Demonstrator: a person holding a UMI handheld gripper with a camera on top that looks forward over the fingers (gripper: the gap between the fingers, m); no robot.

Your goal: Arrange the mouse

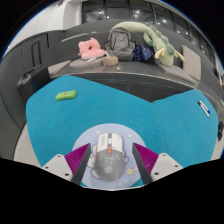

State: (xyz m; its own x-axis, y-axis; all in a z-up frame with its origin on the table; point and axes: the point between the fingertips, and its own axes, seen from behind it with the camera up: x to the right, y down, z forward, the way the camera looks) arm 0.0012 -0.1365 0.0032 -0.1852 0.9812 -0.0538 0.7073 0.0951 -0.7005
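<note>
A grey-and-white mouse [107, 160] with an orange stripe lies on a round light-blue mouse pad [131, 174], which sits on a teal mat [120, 105]. My gripper [110, 153] is lowered around the mouse, with one magenta pad to its left [79, 158] and the other to its right [146, 160]. The left pad is close against the mouse's side and a narrow gap shows at the right pad. The mouse rests on the round pad between the open fingers.
A small green block [66, 96] lies on the teal mat far left. A white pen-like thing [203, 108] lies at the mat's right edge. Beyond the mat are a pink plush [91, 47], a grey bag [120, 42], a green plush [155, 42] and a small box [110, 61].
</note>
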